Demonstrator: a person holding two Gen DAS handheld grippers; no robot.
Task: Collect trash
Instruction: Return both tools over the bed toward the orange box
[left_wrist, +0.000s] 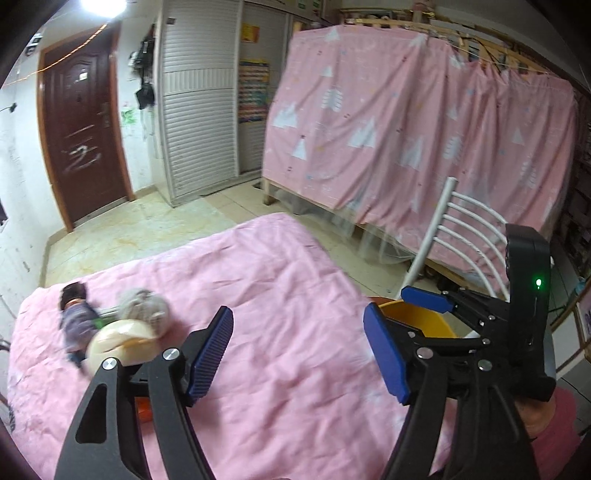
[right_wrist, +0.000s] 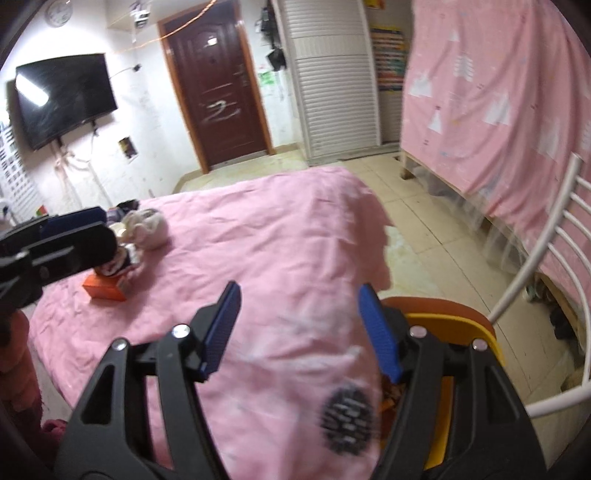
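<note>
Trash lies in a pile on the pink bed cover (left_wrist: 288, 295): a crumpled grey-white wad (left_wrist: 144, 307), a cream round piece (left_wrist: 122, 345), a dark purple wrapper (left_wrist: 75, 321) and an orange box (right_wrist: 105, 287). The wad also shows in the right wrist view (right_wrist: 146, 227). My left gripper (left_wrist: 299, 354) is open and empty above the cover, right of the pile. My right gripper (right_wrist: 301, 330) is open and empty above the cover beside a yellow bin (right_wrist: 458, 328). The right gripper also shows in the left wrist view (left_wrist: 406, 314), over the bin (left_wrist: 417, 317).
A white metal chair (right_wrist: 554, 266) stands right of the bin. A pink curtain (left_wrist: 406, 122) covers a wooden bunk frame. Tiled floor (left_wrist: 122, 232) lies beyond the bed, with a brown door (left_wrist: 79, 133), a white cabinet (left_wrist: 195, 122) and a wall TV (right_wrist: 62, 96).
</note>
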